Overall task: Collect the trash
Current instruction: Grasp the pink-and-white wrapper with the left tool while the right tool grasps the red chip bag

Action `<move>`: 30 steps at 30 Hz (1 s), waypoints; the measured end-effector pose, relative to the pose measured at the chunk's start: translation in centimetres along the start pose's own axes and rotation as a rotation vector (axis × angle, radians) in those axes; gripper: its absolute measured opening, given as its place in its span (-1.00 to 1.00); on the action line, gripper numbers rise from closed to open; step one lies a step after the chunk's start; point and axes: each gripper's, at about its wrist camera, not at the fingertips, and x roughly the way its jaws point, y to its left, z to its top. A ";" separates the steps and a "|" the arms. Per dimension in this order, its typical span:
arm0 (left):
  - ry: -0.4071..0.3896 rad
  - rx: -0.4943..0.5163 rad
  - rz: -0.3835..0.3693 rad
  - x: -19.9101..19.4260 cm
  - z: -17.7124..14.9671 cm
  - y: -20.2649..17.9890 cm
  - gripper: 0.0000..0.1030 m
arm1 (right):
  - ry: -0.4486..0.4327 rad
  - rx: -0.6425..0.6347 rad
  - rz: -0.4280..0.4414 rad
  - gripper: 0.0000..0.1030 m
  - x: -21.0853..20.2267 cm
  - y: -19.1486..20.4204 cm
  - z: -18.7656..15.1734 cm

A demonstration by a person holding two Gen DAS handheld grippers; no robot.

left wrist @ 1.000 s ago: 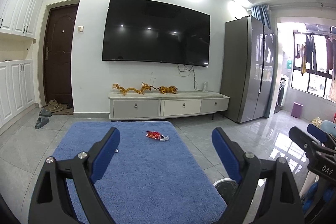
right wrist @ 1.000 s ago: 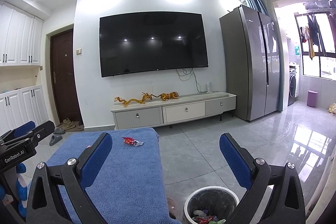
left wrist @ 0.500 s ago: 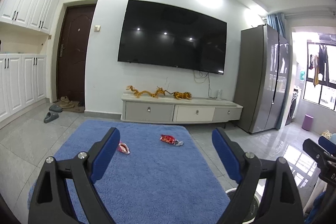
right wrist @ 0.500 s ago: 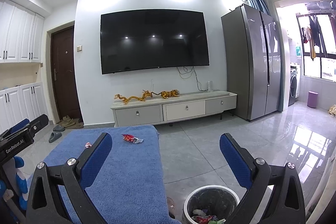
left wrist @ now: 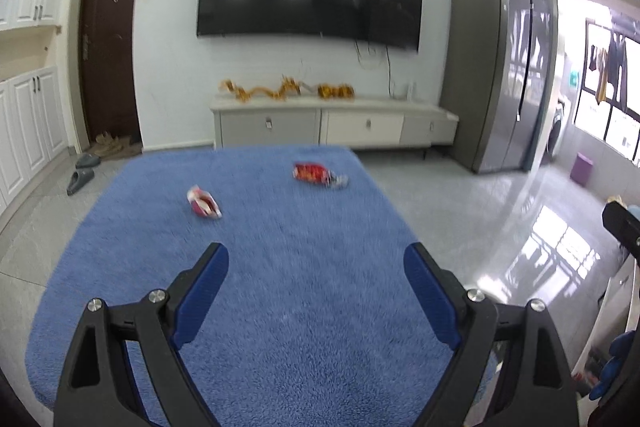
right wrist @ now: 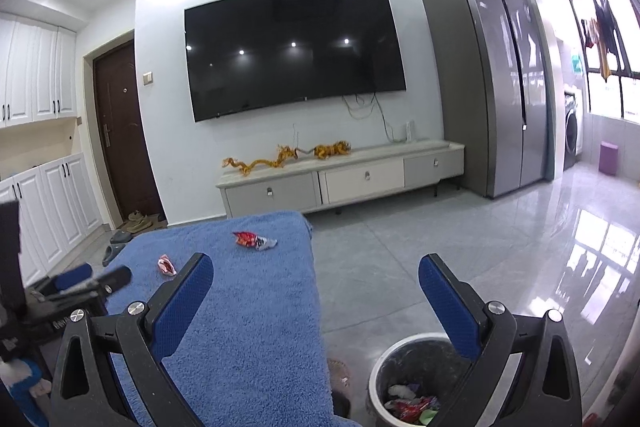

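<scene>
Two wrappers lie on a blue fluffy cloth (left wrist: 288, 287): a red one with a silvery end (left wrist: 316, 174) (right wrist: 252, 239) toward the far edge, and a smaller red and white one (left wrist: 204, 202) (right wrist: 167, 264) to its left. My left gripper (left wrist: 316, 267) hovers open above the cloth's middle, short of both wrappers, holding nothing. My right gripper (right wrist: 316, 277) is open and empty over the cloth's right edge and the floor. A white trash bin (right wrist: 416, 379) with wrappers inside stands on the floor beneath its right finger. The left gripper (right wrist: 86, 277) shows at the left of the right wrist view.
A low TV cabinet (left wrist: 332, 125) with gold dragon figures stands against the far wall under a big TV. A grey fridge (right wrist: 500, 87) is at the right. Slippers (left wrist: 82, 173) lie by the dark door. Grey tiled floor (right wrist: 460, 259) spreads to the right of the cloth.
The left gripper has dropped and tilted down toward the cloth; the smaller wrapper has come into its view. The right gripper has moved forward and lower a little. Both stayed open.
</scene>
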 end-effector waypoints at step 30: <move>0.285 -0.247 0.136 23.7 4.6 18.2 0.55 | 0.424 -0.188 0.200 1.00 27.4 4.9 0.2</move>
